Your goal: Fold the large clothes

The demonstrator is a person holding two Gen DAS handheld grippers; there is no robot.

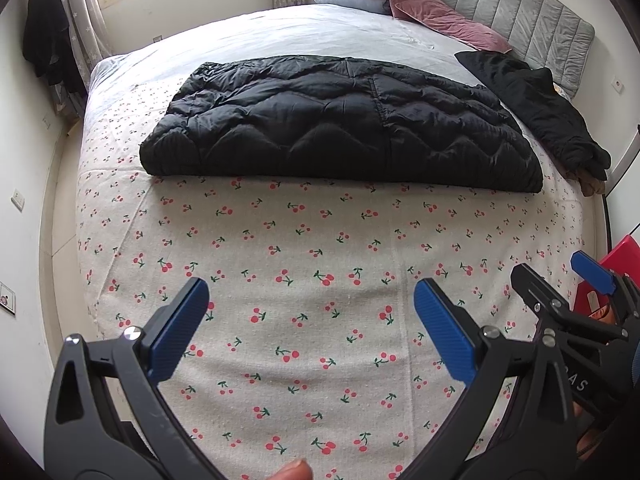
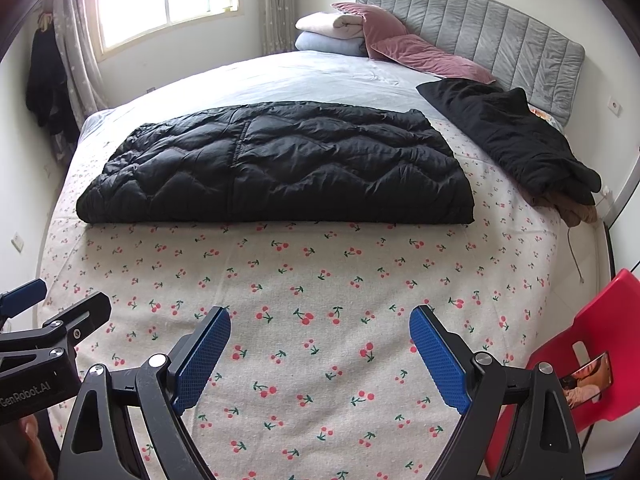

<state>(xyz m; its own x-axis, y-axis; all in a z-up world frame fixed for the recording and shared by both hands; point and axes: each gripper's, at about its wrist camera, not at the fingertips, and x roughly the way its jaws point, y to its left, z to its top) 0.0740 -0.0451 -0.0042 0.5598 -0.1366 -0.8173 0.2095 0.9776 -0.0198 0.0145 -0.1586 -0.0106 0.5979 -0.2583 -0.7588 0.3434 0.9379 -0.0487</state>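
A black quilted puffer coat (image 1: 344,128) lies folded into a flat rectangle across the middle of the bed; it also shows in the right wrist view (image 2: 276,168). My left gripper (image 1: 312,292) is open and empty, held above the cherry-print sheet (image 1: 312,240) well short of the coat. My right gripper (image 2: 320,320) is open and empty too, beside the left one, also short of the coat. The right gripper shows at the right edge of the left wrist view (image 1: 560,276). The left gripper shows at the left edge of the right wrist view (image 2: 60,300).
A second black garment (image 2: 512,136) lies at the bed's right side over something brown (image 2: 576,212). Pink pillows (image 2: 404,48) and folded blankets (image 2: 332,32) sit by the grey headboard (image 2: 500,32). A red chair (image 2: 592,352) stands at the right. Dark clothes (image 2: 44,84) hang by the window.
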